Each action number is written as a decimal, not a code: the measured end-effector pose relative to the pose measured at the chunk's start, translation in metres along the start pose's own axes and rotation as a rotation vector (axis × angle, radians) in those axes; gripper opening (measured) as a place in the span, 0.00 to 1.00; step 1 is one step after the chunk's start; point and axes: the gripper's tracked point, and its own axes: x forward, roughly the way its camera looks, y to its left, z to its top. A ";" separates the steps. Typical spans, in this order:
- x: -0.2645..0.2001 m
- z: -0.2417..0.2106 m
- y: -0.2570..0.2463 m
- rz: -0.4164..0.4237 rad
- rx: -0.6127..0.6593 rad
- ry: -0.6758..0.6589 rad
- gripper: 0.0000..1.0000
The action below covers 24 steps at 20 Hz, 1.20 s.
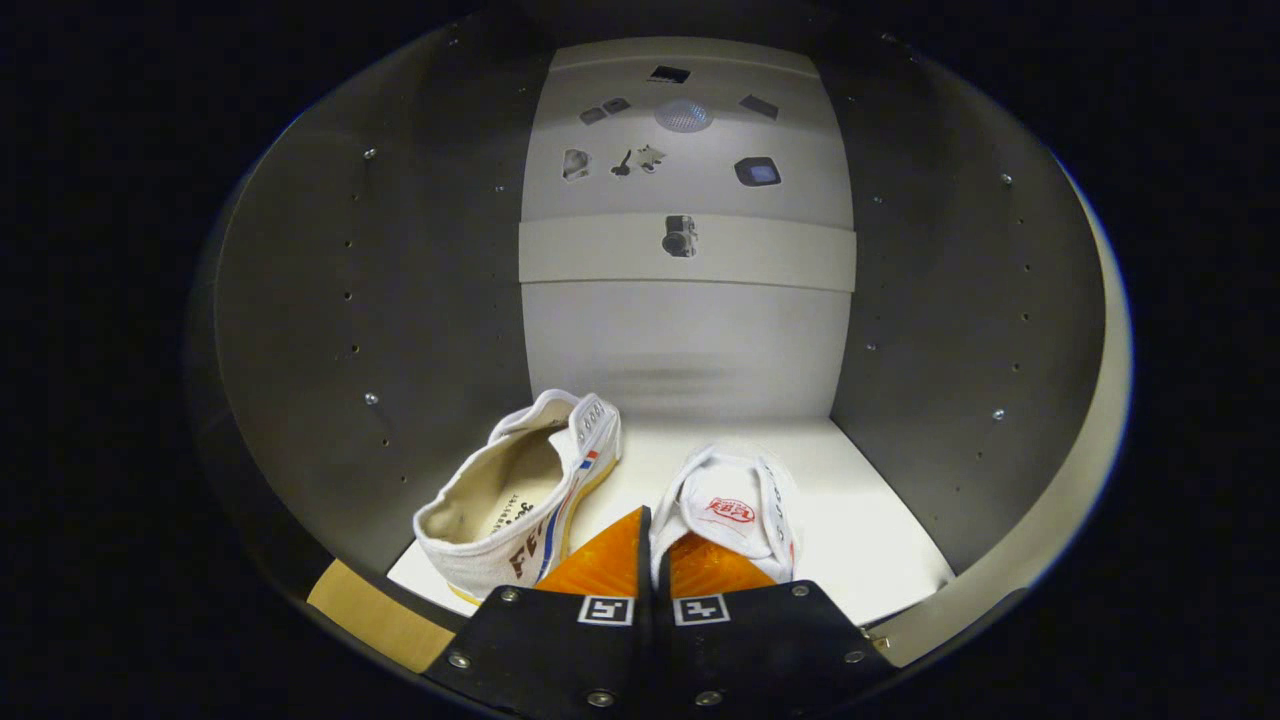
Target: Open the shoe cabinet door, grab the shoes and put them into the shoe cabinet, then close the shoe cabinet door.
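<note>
The gripper (652, 545) has its two fingers drawn together, with a thin strip of white cloth running down the narrow gap between them. That strip belongs to the right shoe (738, 512), so the fingers are pinching its near edge, probably the heel collar, though the fisheye bend makes the exact part hard to tell. This shoe points away from the fingers, its tongue with a red printed mark facing up, and its sole sits on the shelf (860, 540).

Just beside it, to the left of the fingers and a little apart, lies the left shoe (525, 495). It is tilted onto its side, with its open mouth and pale insole showing, and a red and blue stripe along its flank. Its heel end is nearest the fingers.

Both shoes are inside the cabinet (300, 330), on its white shelf. Grey side walls with small screws and peg holes rise on either hand. Beyond the shoes stands the pale back panel (690, 330), crossed by a lighter band (690, 255), with several small dark stickers above it.
</note>
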 end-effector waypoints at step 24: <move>0.027 0.013 0.001 0.083 -0.047 0.026 0.47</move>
